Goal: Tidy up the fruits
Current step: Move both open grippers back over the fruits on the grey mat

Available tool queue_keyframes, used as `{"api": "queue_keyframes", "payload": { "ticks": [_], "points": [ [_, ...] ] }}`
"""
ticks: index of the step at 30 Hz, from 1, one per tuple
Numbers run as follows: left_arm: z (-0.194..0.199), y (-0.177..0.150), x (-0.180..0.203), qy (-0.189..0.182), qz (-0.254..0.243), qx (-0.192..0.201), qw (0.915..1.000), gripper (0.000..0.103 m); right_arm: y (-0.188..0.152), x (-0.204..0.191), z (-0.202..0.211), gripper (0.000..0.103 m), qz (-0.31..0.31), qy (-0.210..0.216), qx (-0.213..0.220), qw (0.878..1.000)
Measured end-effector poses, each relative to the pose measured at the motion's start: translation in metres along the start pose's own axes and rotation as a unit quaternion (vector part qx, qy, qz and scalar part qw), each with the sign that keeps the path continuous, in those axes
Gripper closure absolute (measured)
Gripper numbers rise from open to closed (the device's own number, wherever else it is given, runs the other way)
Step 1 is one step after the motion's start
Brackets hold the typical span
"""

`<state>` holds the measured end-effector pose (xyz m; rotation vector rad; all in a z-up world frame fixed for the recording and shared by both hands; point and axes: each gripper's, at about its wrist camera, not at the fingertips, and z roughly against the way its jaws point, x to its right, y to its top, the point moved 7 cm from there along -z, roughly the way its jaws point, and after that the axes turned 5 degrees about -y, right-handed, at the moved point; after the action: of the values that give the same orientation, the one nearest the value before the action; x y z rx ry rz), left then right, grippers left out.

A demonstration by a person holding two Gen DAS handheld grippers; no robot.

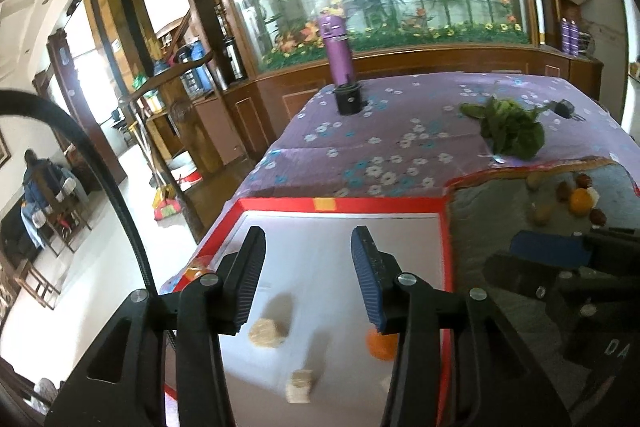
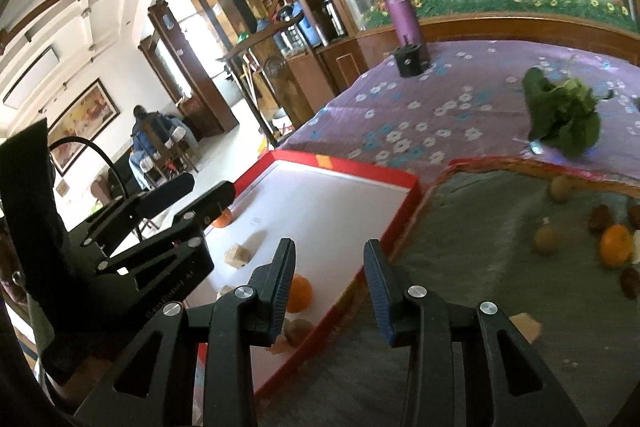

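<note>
Both wrist views in turn, beginning with the left: holding the left gripper [image 1: 308,239] wide apart and empty, hovering above the white floor of the red-rimmed tray [image 1: 340,205]. Looking down on an orange [image 1: 382,345] under the right-hand finger, two beige blocks [image 1: 268,333] just below and between the fingers, and a second orange [image 1: 198,269] at the tray's left edge. Finding the unsorted fruit well off to the right on the grey mat [image 1: 500,227]: a loose orange [image 1: 581,201] among small brown pieces, too blurred for naming. Reading only "DA" on the right gripper's body, low at the right.

Turning to the right wrist view: carrying the right gripper [image 2: 330,247] open as well, gripping nothing, straddling the tray's near rim with the mat ahead and to the right. Spotting the loose orange [image 2: 616,245] far right of the fingers, a tray orange [image 2: 300,293] behind the left finger, and a brown fruit [image 2: 298,331] just below it. Making out faint lettering on the left gripper's frame, possibly "GenRobot AI", too soft for certainty.

Judging the step as fetching the next loose fruit: swinging right, centring the round fruit between the pads, closing gently to avoid it rolling or squirting out, then lowering it onto a bare patch of tray
</note>
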<state>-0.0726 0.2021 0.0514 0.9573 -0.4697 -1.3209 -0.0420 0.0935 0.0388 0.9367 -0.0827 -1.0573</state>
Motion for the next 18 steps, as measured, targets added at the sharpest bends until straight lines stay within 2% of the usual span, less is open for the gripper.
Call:
{"api": "queue_keyframes", "payload": {
  "ticks": [3, 9, 11, 16, 18],
  "points": [
    [0.003, 0.004, 0.015, -0.006, -0.012, 0.001, 0.9999, 0.058, 0.002, 0.012, 0.012, 0.065, -0.010, -0.003, 0.010, 1.000],
    [0.005, 0.009, 0.053, -0.036, -0.043, -0.003, 0.9984, 0.050, 0.004, 0.057, 0.048, 0.065, -0.035, -0.031, 0.039, 0.998],
    [0.006, 0.007, 0.069, -0.062, -0.051, -0.007, 0.9967, 0.043, 0.005, 0.083, 0.064, 0.065, -0.046, -0.054, 0.051, 0.996],
    [0.003, -0.003, 0.118, -0.109, -0.101, -0.027, 0.9885, 0.043, -0.011, 0.168, 0.104, 0.065, -0.071, -0.140, 0.054, 0.986],
    [0.002, -0.005, 0.137, -0.129, -0.113, -0.035, 0.9845, 0.043, -0.020, 0.197, 0.116, 0.065, -0.087, -0.162, 0.048, 0.982]
  ]
}}
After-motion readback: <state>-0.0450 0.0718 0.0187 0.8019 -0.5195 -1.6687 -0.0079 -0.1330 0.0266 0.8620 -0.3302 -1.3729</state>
